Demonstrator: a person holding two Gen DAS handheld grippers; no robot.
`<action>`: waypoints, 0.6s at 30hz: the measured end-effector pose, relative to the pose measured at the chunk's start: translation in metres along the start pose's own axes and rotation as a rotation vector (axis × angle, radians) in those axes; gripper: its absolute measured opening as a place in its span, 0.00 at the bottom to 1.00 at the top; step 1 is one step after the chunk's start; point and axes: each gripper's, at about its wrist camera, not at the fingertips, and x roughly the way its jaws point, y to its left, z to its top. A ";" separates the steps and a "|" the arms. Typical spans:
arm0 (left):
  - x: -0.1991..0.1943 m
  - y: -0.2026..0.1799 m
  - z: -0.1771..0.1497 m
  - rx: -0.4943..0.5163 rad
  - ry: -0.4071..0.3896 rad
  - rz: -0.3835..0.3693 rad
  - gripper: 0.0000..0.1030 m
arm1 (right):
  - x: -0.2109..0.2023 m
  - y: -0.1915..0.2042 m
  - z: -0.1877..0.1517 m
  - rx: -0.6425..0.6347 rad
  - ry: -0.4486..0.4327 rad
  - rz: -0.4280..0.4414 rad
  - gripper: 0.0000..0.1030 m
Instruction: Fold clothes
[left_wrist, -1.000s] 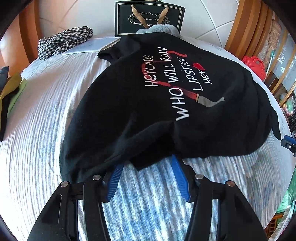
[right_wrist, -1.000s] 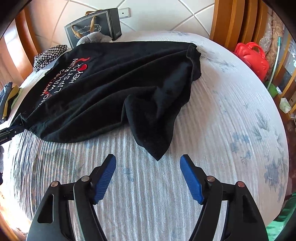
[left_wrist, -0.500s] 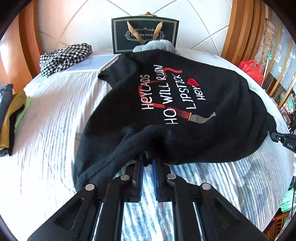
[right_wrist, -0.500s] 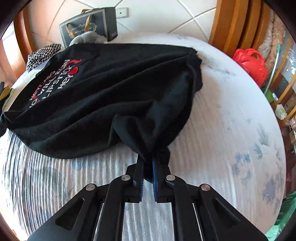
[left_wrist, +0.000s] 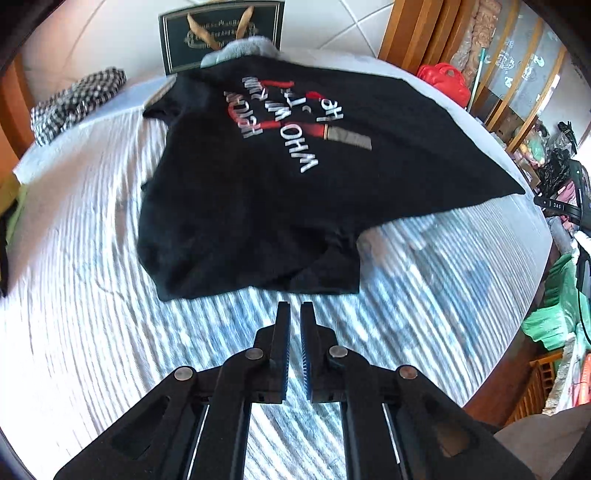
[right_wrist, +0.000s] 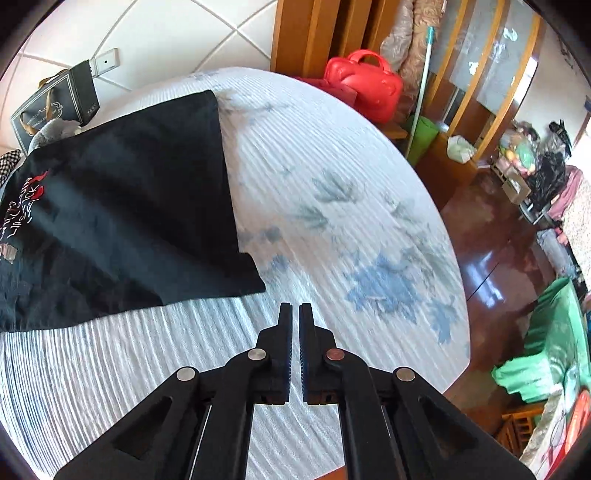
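A black T-shirt (left_wrist: 266, 192) with white and red lettering lies spread on the white striped bed (left_wrist: 92, 314). In the left wrist view its near hem, with a small folded flap, lies just ahead of my left gripper (left_wrist: 294, 308), which is shut and empty above the sheet. In the right wrist view the T-shirt (right_wrist: 122, 221) fills the left side, its corner a short way up and left of my right gripper (right_wrist: 294, 309), which is shut and holds nothing.
A dark gift bag (left_wrist: 221, 33) and a grey plush stand at the bed's far end. A checked cloth (left_wrist: 77, 103) lies far left. A red bag (right_wrist: 364, 86), wooden furniture and green cloth (right_wrist: 550, 339) are off the bed's right side.
Both grippers closed on the shirt's near edge, pulled it out flat, then came free and drew back. The shirt now lies flatter and both grippers are shut and empty.
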 end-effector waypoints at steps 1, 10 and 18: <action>0.001 0.004 -0.005 -0.013 0.000 0.013 0.06 | -0.001 -0.001 -0.004 -0.001 0.002 0.014 0.03; 0.003 0.011 -0.007 -0.087 -0.009 -0.020 0.40 | -0.005 0.040 -0.021 -0.105 -0.009 0.155 0.61; 0.028 -0.009 0.016 -0.065 -0.004 0.029 0.17 | 0.005 0.059 -0.013 -0.221 -0.023 0.140 0.78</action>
